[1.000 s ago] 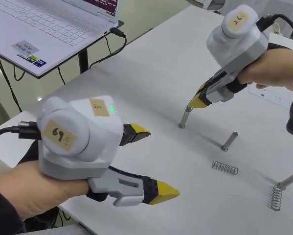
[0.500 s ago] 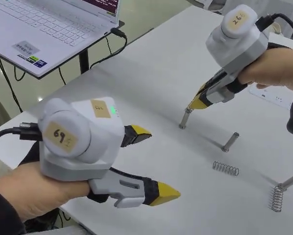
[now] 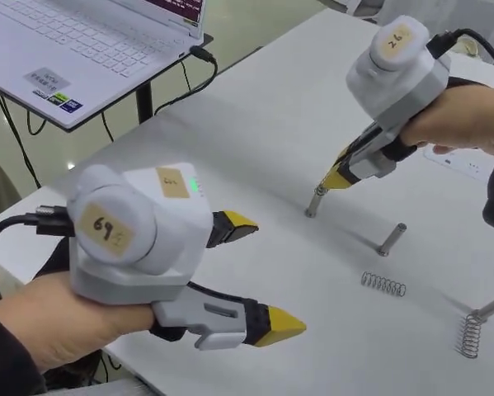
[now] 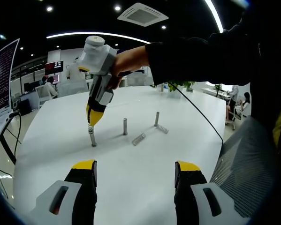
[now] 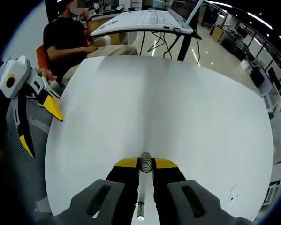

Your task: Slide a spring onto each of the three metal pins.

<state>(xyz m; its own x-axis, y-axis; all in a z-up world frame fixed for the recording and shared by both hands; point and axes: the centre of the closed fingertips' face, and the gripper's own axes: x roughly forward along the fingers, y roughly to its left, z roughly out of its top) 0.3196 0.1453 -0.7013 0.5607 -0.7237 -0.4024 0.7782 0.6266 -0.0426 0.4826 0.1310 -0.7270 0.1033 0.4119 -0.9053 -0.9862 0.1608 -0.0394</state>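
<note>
My right gripper (image 3: 333, 180) (image 5: 146, 165) (image 4: 93, 118) is shut on a small spring (image 5: 146, 162) (image 4: 90, 128) held right at the top of the nearest-left metal pin (image 3: 313, 204) (image 4: 92, 139) (image 5: 140, 206). A second pin (image 3: 390, 239) (image 4: 125, 126) stands bare in the middle. A loose spring (image 3: 383, 285) (image 4: 139, 138) lies flat near it. At the third pin (image 3: 492, 306) (image 4: 156, 118) another spring (image 3: 470, 334) (image 4: 163, 129) rests on the table by its base. My left gripper (image 3: 261, 276) (image 4: 135, 171) hovers open and holds nothing at the near left.
The white table (image 3: 255, 132) stretches away to the far right. An open laptop (image 3: 73, 41) sits on a stand beyond the table's left edge, its cable (image 3: 199, 58) hanging beside it. A white power strip (image 3: 465, 163) lies behind my right hand. A person (image 5: 74, 37) sits off the table's end.
</note>
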